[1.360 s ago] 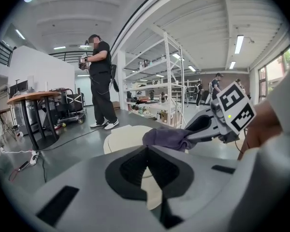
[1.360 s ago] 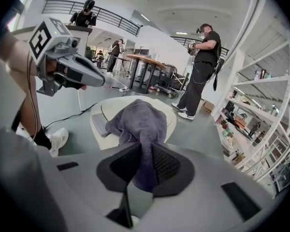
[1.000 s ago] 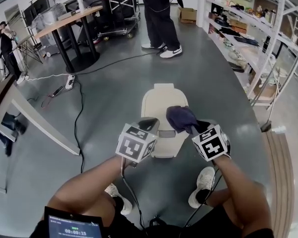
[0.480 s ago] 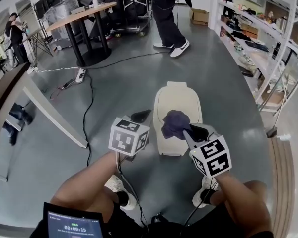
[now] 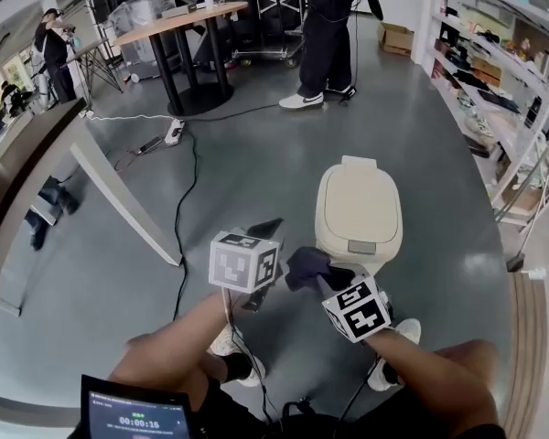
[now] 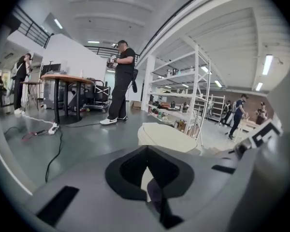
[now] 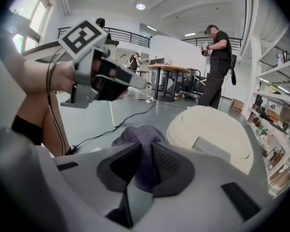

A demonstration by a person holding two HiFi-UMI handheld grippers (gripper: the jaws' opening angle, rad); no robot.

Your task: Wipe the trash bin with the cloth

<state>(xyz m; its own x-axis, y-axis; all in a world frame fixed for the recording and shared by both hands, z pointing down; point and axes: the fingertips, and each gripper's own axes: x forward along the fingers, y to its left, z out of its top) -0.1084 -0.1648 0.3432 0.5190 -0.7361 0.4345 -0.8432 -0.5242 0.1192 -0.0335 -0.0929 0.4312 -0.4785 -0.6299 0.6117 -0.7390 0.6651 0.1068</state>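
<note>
The cream trash bin stands on the grey floor with its lid down, just ahead of both grippers. My right gripper is shut on a dark purple cloth, held in the air to the left of the bin's near edge. In the right gripper view the cloth bunches between the jaws, with the bin to the right. My left gripper hangs left of the cloth, shut with nothing in it. In the left gripper view the bin lid lies beyond the jaws.
A person stands beyond the bin. A round table and carts are at the back left. A black cable runs over the floor beside a slanted white beam. Shelving lines the right side. My shoe is near the bin.
My right gripper has drawn the cloth off the bin lid, back and to the left. The left gripper stayed beside it. The bin now sits farther right in view.
</note>
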